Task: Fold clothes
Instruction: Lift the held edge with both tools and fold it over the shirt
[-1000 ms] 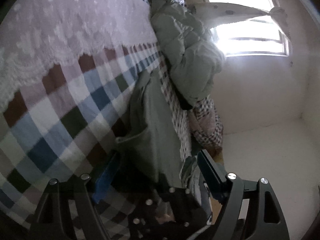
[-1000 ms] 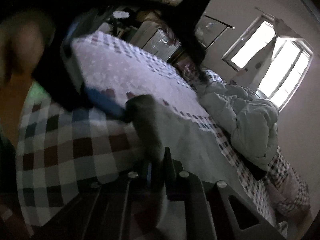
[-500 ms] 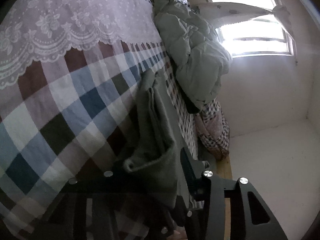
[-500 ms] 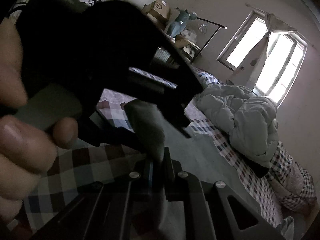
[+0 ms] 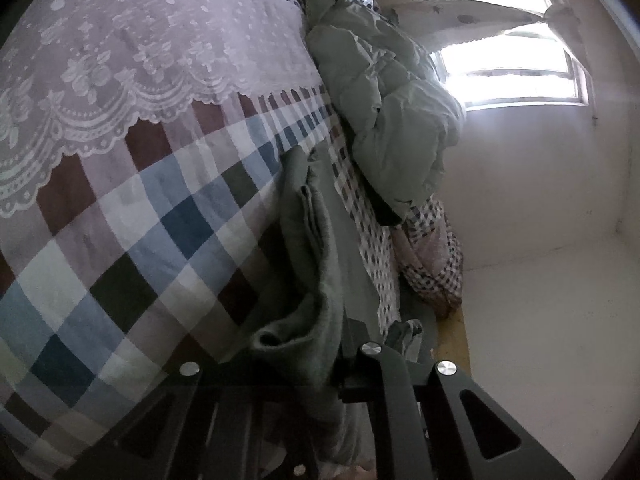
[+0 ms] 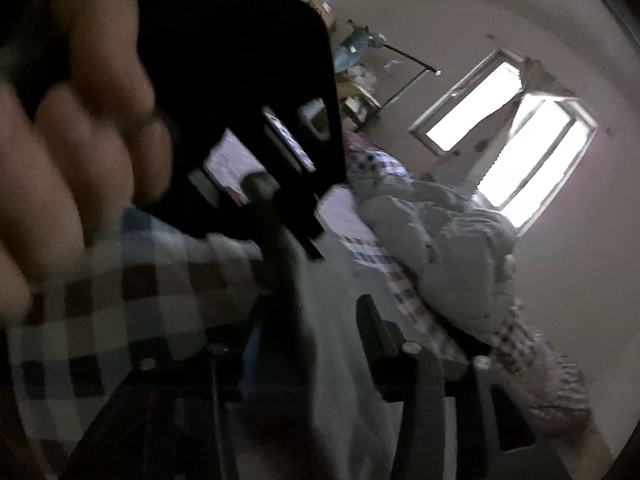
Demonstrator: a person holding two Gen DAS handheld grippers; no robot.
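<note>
While the left hand-held gripper (image 5: 320, 364) stays clamped on a bunched fold of the grey-green garment (image 5: 316, 248), just as half a second ago, the right hand-held gripper (image 6: 320, 344) has changed: its fingers, then pinched together on the cloth, now stand wide apart with the garment (image 6: 332, 320) lying loose between them. The garment stretches along the bed (image 5: 120, 240), near the edge that faces the window (image 5: 508, 76), over the checked sheet and beside the lace cover (image 5: 140, 48). A pale green quilt (image 5: 392, 120) is heaped on the bed farther along that edge. In the right wrist view the person's hand (image 6: 68, 140) and the dark body of the left tool fill more of the upper left than before, blurred, hiding much of the bed.
</note>
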